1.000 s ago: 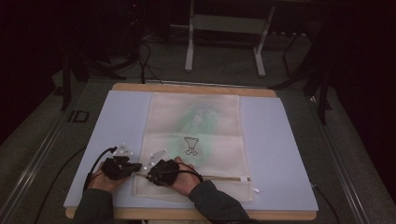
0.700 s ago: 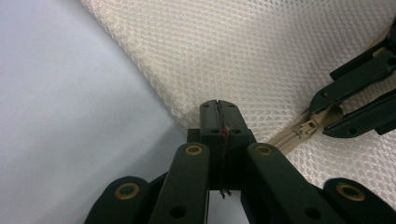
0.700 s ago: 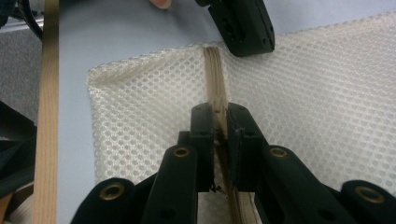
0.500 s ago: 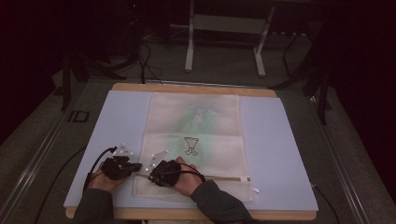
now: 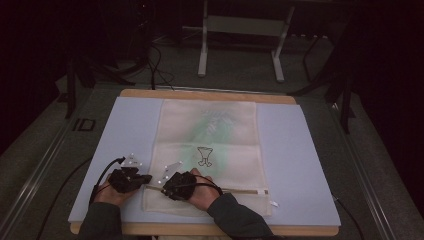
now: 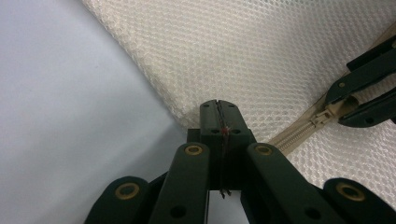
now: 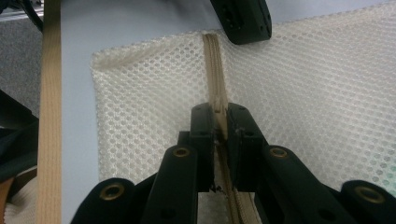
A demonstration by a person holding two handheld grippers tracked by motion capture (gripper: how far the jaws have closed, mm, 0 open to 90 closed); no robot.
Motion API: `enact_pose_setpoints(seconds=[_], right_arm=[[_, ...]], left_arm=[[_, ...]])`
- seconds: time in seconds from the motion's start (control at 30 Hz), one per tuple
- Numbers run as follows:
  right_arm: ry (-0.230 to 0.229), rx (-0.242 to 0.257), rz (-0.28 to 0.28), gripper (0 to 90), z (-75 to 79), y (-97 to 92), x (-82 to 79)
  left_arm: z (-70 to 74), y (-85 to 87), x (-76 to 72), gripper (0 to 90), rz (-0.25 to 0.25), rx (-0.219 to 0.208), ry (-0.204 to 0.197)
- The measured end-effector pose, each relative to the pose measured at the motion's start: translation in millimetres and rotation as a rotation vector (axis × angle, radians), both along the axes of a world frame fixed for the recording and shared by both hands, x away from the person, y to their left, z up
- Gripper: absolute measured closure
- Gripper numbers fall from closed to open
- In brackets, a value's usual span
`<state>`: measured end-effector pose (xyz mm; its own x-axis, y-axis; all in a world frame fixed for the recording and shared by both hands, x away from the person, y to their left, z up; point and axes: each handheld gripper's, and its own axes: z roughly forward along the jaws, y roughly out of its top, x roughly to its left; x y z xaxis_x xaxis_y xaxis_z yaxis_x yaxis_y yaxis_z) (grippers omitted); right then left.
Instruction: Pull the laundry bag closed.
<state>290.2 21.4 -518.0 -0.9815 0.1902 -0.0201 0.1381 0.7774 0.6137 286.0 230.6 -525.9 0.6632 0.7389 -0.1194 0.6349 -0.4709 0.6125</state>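
Mesh laundry bag [image 5: 210,150], cream and rectangular, lies flat on a pale blue mat [image 5: 305,165] over a wooden table [image 5: 205,93], with a green garment faintly visible through its far half and a small goblet-shaped print near its middle. A tan zipper [image 5: 240,190] runs left to right along the bag's near edge.

Left gripper [image 5: 134,180], at the bag's near left corner: its jaws are pressed together on the corner of the mesh, as the left gripper view shows, where the fabric edge meets the closed tips [image 6: 219,122].

Right gripper [image 5: 172,186], just right of the left one on the zipper line: in the right gripper view its jaws are clamped on the zipper slider [image 7: 218,105], with the zipper tape [image 7: 212,60] running on ahead of the jaws toward the other gripper's black jaw at the top of the frame. The left gripper view shows the same slider [image 6: 324,116] between the right gripper's tips.

Progress, as a judgement: the work in hand appears to be running the zipper along the bag's near edge. Both holds are set, one anchoring the corner and one on the slider, and the slider sits near the left end. Whether the teeth to its right are meshed or parted cannot be told, so nearly the whole length of travel to the right appears to be left.
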Motion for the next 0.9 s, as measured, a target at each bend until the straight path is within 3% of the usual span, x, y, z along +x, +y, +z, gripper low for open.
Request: enact_pose_setpoints(seconds=[0.9], right_arm=[[0.001, -0.013, -0.006, 82.2, 1.8, -14.4, -0.3]], left_arm=[[-0.2, 0.2, -0.1, 89.7, 0.0, -0.003, -0.001]])
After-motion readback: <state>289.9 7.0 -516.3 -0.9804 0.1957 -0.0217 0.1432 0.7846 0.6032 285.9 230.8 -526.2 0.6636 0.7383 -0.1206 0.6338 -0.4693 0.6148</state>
